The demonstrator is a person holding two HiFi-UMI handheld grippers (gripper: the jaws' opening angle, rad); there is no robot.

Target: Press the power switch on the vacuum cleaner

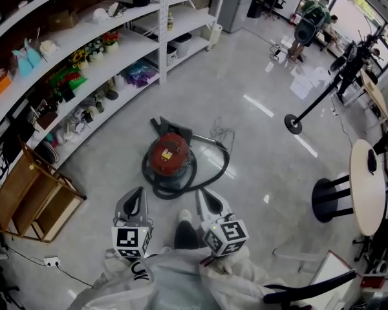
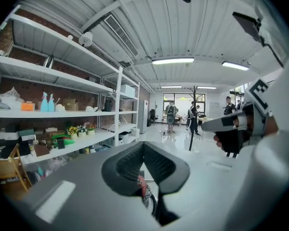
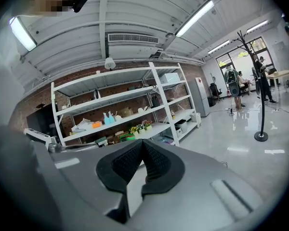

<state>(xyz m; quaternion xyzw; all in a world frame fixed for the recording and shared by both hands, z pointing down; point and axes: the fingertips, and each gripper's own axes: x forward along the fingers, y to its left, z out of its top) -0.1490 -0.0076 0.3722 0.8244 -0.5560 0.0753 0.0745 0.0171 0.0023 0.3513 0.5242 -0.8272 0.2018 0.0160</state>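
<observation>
Your left gripper [image 1: 136, 197] and right gripper [image 1: 209, 202] have jaws together, empty; the vacuum [image 1: 170, 157] stands on the floor ahead, apart from both; an off-centre press may roll it, or snag the hose [image 1: 216, 173].

vacuum cleaner [image 1: 171, 160] switch indistinct, perhaps too small

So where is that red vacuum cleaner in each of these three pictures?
Head view: the vacuum cleaner sits near the picture's middle, ringed by its dark hose.
Left gripper view: only a red sliver of it shows low down, in the gap beneath the closed tips of the left tongs.
Right gripper view: not visible.
Shared landmark: the white shelving.
</observation>
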